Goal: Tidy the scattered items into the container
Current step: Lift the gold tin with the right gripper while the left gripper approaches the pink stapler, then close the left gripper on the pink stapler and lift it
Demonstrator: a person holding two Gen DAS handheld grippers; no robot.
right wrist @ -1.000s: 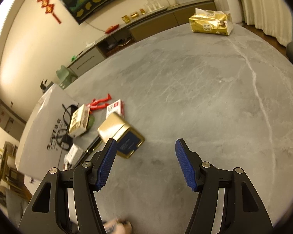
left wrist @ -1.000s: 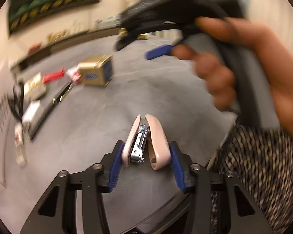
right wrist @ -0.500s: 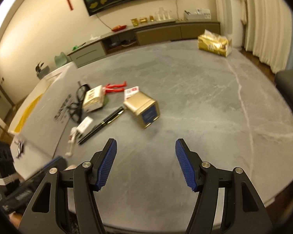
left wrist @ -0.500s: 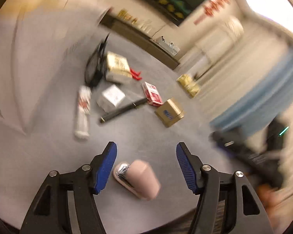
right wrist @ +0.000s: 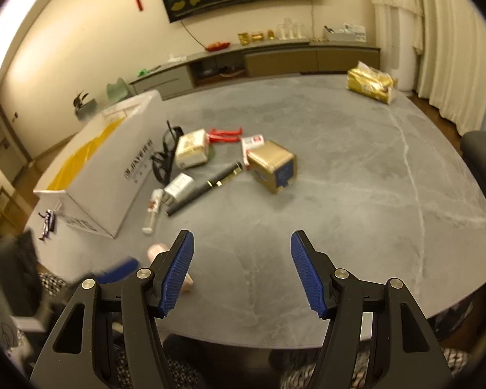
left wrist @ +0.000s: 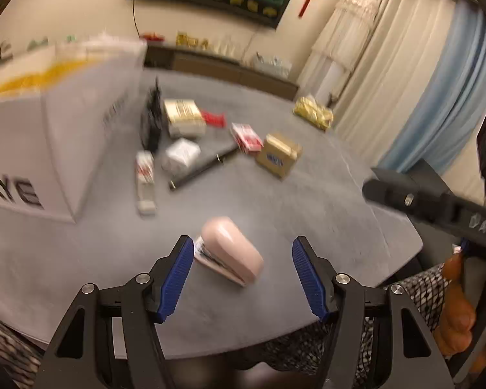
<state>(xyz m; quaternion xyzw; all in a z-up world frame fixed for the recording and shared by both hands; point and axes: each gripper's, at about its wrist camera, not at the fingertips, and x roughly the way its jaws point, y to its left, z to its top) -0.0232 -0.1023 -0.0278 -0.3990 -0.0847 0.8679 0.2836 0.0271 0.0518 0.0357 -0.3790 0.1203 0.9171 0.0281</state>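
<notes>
Both pairs of jaws stand wide apart and grip nothing: the left gripper (left wrist: 239,275) hangs over the near edge of the grey table (right wrist: 356,194), and the right gripper (right wrist: 241,269) hovers empty further right. Between the left fingers, nearer the left pad and not touching either, lies a pink stapler (left wrist: 228,253), resting on the tabletop at a slant with its metal end toward the left pad. It looks small, rigid and light, with a smooth rounded plastic top that could slip, so the flat long sides are probably the safest place to squeeze; the gripper would likely need turning to square up with them. Beyond it sit the other scattered things: a small tube (right wrist: 152,210), a white adapter (right wrist: 178,188), a black pen (right wrist: 207,188), a gold tin (right wrist: 272,170), a red-and-white card pack (right wrist: 252,144), a cream box (right wrist: 192,152), black glasses (right wrist: 165,159) and a red clip (right wrist: 225,134). The white cardboard box (right wrist: 107,178) with a yellow lining, seemingly the container, stands open to the left of the pile.
</notes>
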